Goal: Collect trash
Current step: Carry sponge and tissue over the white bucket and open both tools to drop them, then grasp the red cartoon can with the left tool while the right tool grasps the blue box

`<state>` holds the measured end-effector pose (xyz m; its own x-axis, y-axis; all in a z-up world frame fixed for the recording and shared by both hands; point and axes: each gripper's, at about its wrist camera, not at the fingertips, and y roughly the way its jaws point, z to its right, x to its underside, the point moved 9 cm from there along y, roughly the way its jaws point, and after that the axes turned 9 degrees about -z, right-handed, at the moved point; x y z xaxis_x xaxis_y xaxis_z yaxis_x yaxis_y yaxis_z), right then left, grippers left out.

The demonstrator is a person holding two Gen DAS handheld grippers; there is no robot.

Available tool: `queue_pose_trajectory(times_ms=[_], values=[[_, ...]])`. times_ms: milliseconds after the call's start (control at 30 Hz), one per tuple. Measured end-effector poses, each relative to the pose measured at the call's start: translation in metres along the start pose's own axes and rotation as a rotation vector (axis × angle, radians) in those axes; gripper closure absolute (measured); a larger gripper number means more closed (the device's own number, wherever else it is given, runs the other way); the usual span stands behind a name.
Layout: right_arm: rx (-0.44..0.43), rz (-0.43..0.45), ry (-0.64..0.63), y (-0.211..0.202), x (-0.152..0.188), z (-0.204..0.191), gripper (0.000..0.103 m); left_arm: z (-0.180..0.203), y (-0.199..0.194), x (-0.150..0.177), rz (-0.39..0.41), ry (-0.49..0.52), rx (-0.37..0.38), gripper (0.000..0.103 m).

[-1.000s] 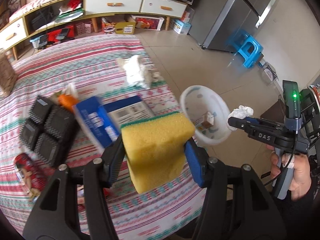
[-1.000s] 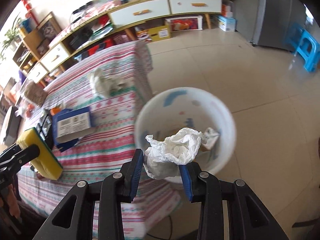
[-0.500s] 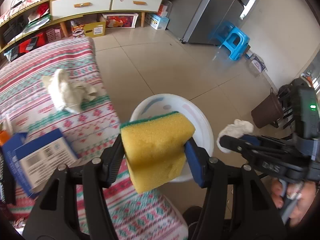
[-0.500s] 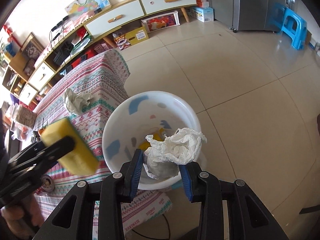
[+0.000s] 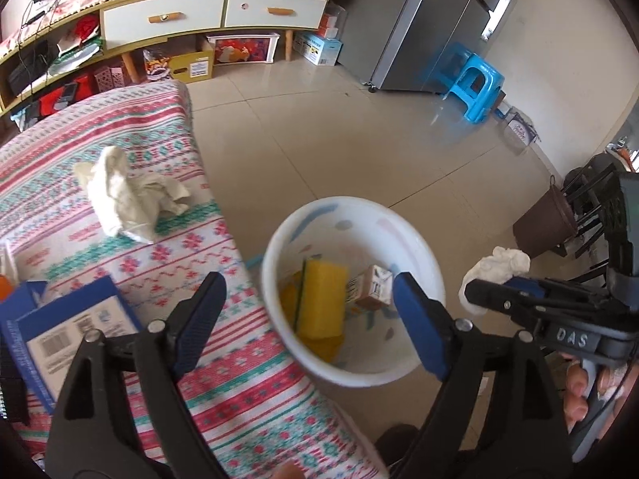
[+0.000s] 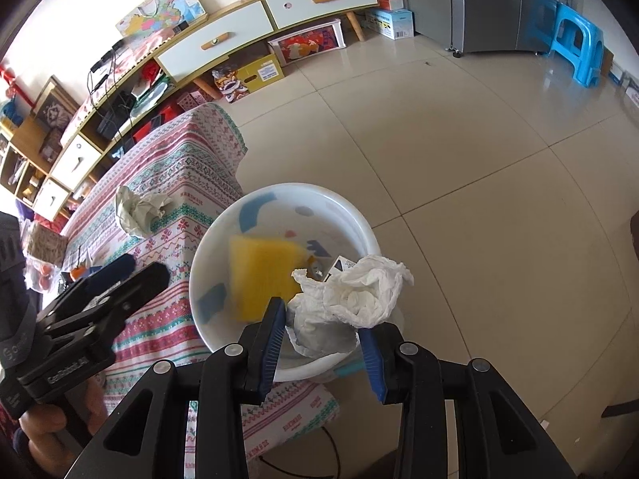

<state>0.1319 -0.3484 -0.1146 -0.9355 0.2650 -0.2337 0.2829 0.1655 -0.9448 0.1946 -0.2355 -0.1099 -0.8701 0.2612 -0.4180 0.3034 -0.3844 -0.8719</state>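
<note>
We've got the left gripper (image 5: 307,299) with fingers spread wide over the white bin (image 5: 433,275) where the sponge (image 5: 321,299) sits, while the right gripper (image 6: 322,333) pinches a feather-light, squishy crumpled tissue (image 6: 359,295) by its bottom, above the rim.

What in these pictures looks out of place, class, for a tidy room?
A crumpled cloth lies loose on the patterned tablecloth, not in the white bin. The right gripper holds a wad of tissue over the bin, where the yellow sponge already lies.
</note>
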Motion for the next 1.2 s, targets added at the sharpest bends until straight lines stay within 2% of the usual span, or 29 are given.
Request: queue_pose_trajectory(times_ms=[367, 400, 433, 500, 867, 1200], values=[[0.009, -0.021, -0.042, 0.012, 0.000, -0.023, 0.063, -0.045, -0.055, 0.018, 0.019, -0.012, -0.052, 0.012], [0.007, -0.019, -0.045, 0.012, 0.000, -0.026, 0.059, -0.050, -0.058, 0.021, 0.016, -0.016, -0.060, 0.010], [0.006, -0.014, -0.046, 0.012, -0.001, -0.028, 0.048, -0.057, -0.062, 0.023, 0.013, -0.023, -0.070, 0.005], [0.003, -0.001, -0.041, 0.011, -0.002, -0.032, 0.032, -0.071, -0.070, 0.028, 0.016, -0.035, -0.082, 0.005], [0.013, -0.008, -0.045, 0.013, 0.002, -0.052, 0.026, -0.143, -0.107, 0.058, 0.007, -0.138, -0.178, 0.003], [-0.008, -0.021, -0.092, 0.012, 0.014, -0.087, 0.021, -0.205, -0.128, 0.093, -0.048, -0.243, -0.215, 0.002]])
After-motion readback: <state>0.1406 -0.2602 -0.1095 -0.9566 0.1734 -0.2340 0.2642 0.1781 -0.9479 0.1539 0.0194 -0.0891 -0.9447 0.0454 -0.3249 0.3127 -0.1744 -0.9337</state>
